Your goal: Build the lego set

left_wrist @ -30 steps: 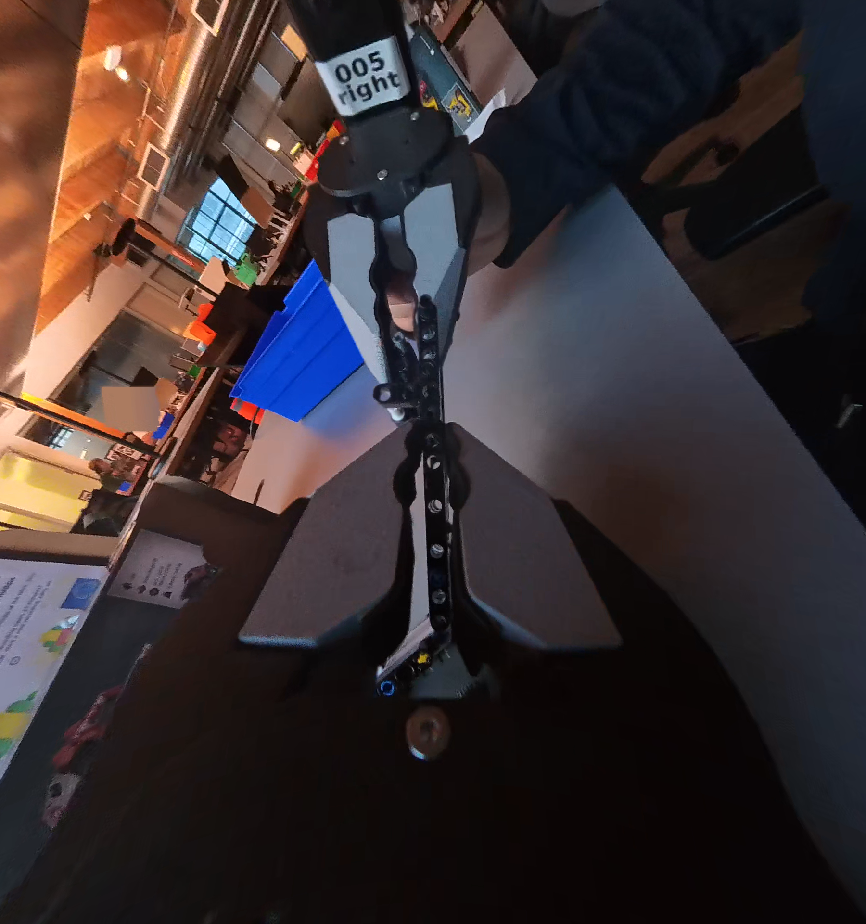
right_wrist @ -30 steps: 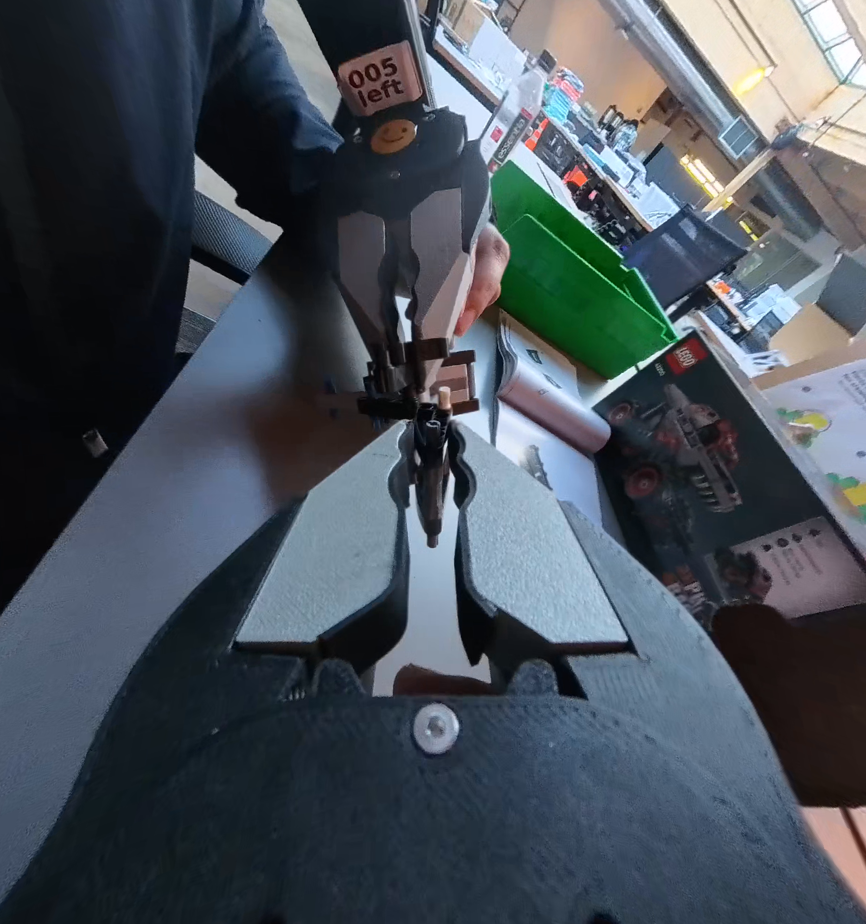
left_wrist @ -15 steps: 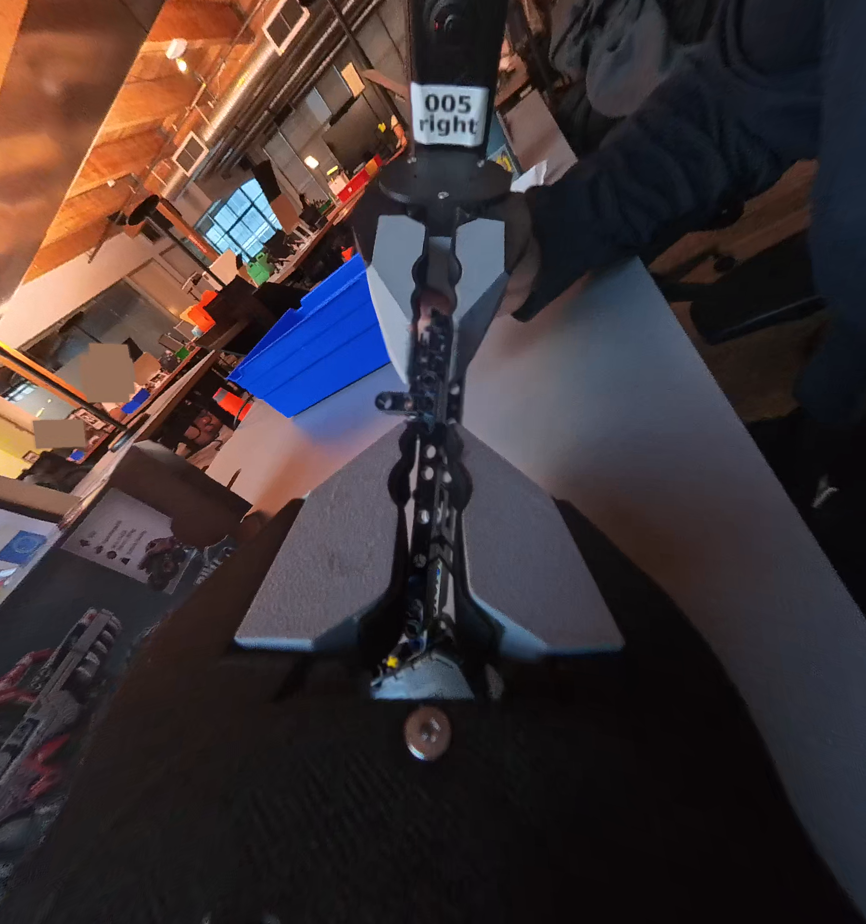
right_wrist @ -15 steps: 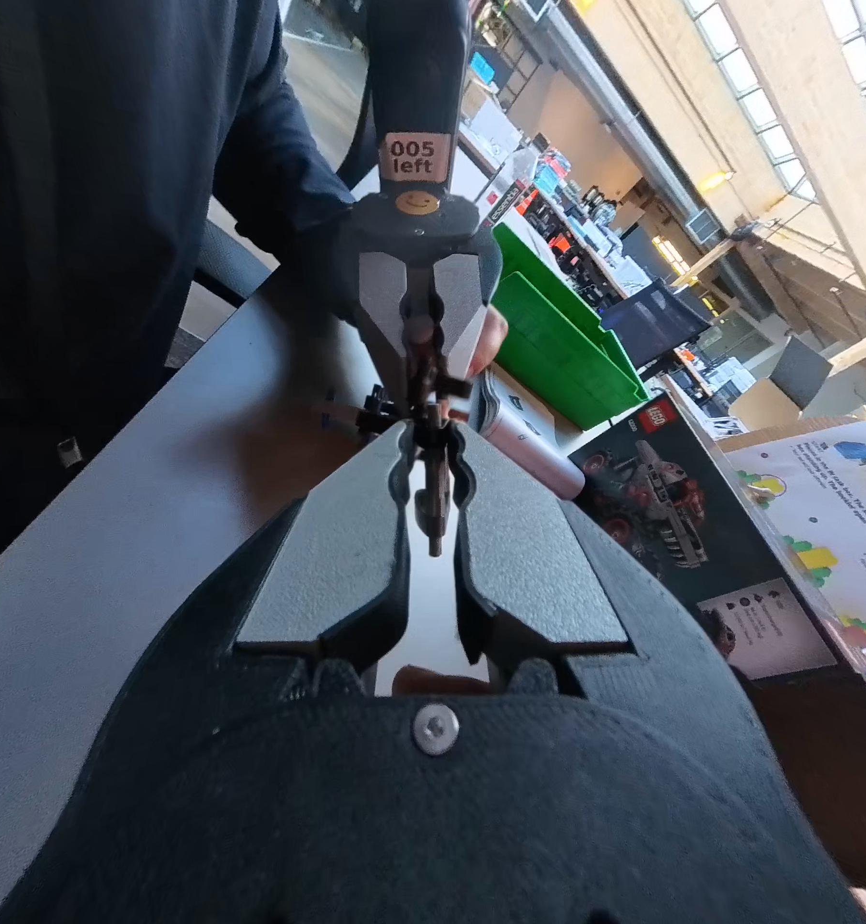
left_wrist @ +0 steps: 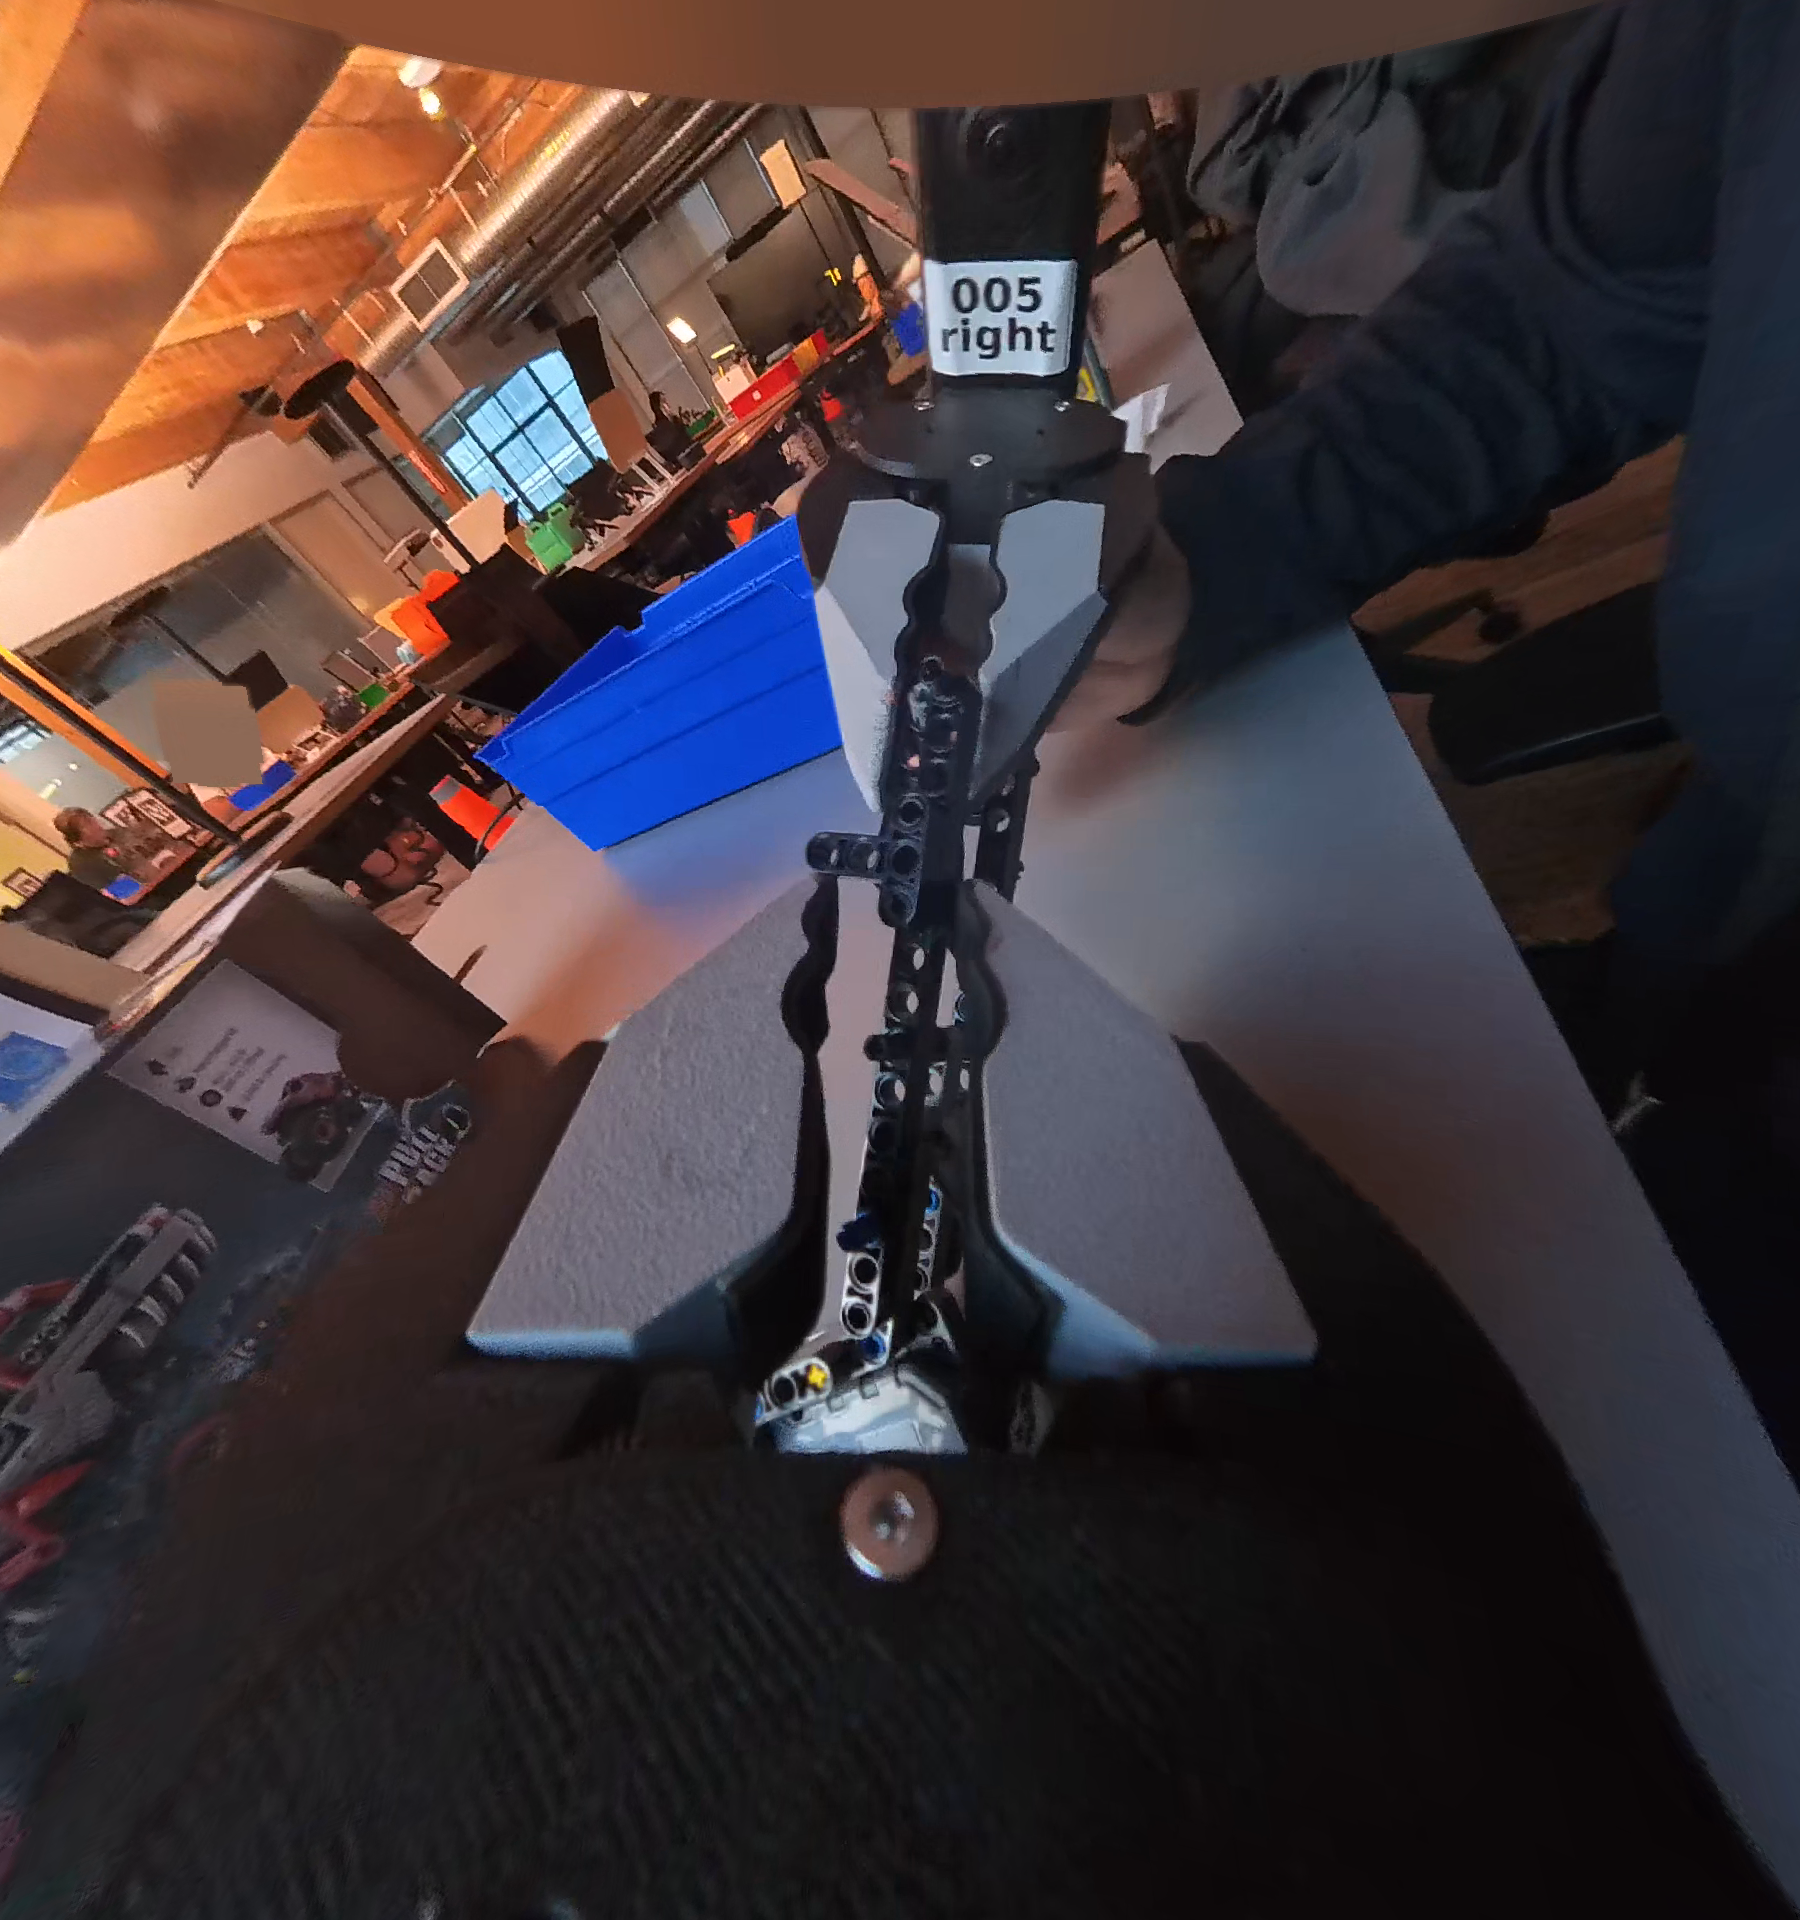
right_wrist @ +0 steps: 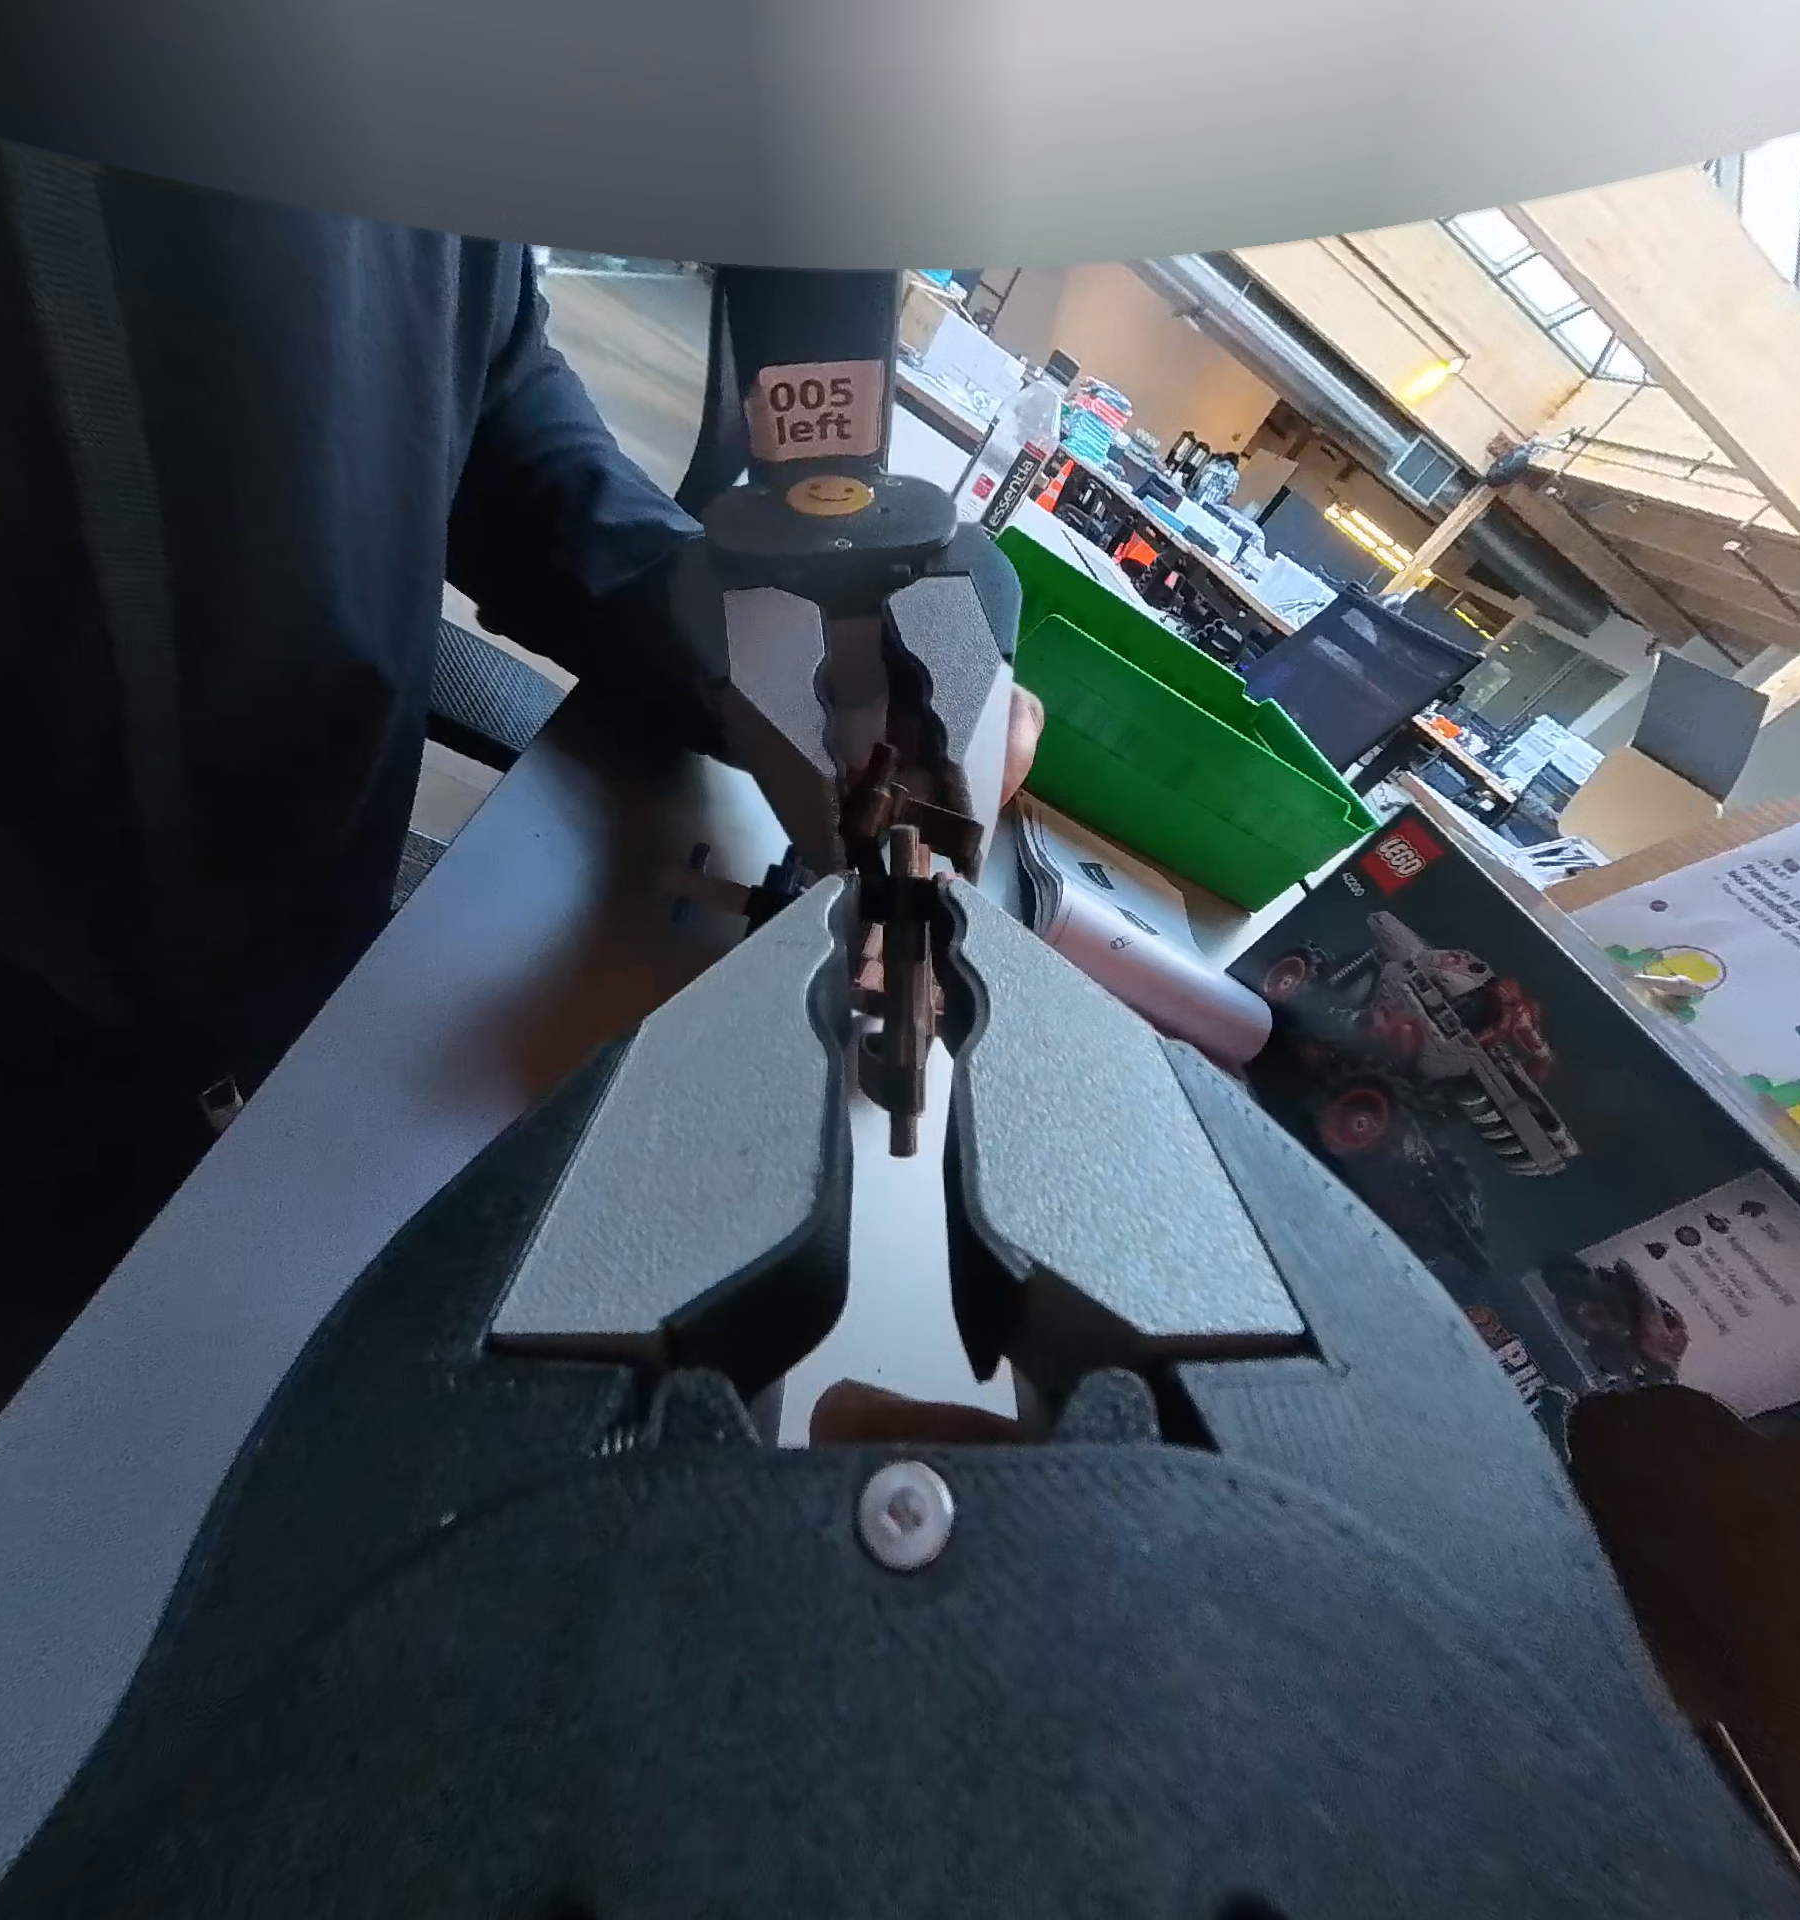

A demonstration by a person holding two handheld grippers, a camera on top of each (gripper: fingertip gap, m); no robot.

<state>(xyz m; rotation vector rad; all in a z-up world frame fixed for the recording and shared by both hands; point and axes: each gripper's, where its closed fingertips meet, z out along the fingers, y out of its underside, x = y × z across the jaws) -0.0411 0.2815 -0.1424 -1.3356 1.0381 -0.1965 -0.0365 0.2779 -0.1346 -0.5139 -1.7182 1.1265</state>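
Note:
In the left wrist view my left gripper (left_wrist: 896,914) is shut on a long black lego beam assembly (left_wrist: 911,1049) with white and blue parts at its base. Facing it, my right gripper (left_wrist: 932,769) is shut on a short black beam piece (left_wrist: 927,727) with a small cross arm (left_wrist: 860,854). The two builds meet tip to tip above the grey table (left_wrist: 1291,935). In the right wrist view my right gripper (right_wrist: 896,888) grips the dark piece (right_wrist: 901,1018), and the left gripper (right_wrist: 896,800) faces it with its assembly (right_wrist: 917,821).
A blue bin (left_wrist: 688,707) stands on the table behind the right gripper. A green bin (right_wrist: 1166,748), a booklet (right_wrist: 1072,883) and a pale cylinder (right_wrist: 1156,966) lie behind the left gripper. The lego box (right_wrist: 1447,1039) lies beside them. A person's dark sleeves hold both grippers. Less than 4 cm separates the two grippers' tips.
Both grippers have rolled and swung so each now faces the other straight on. The held pieces have stayed tip to tip, and both grips are unchanged.

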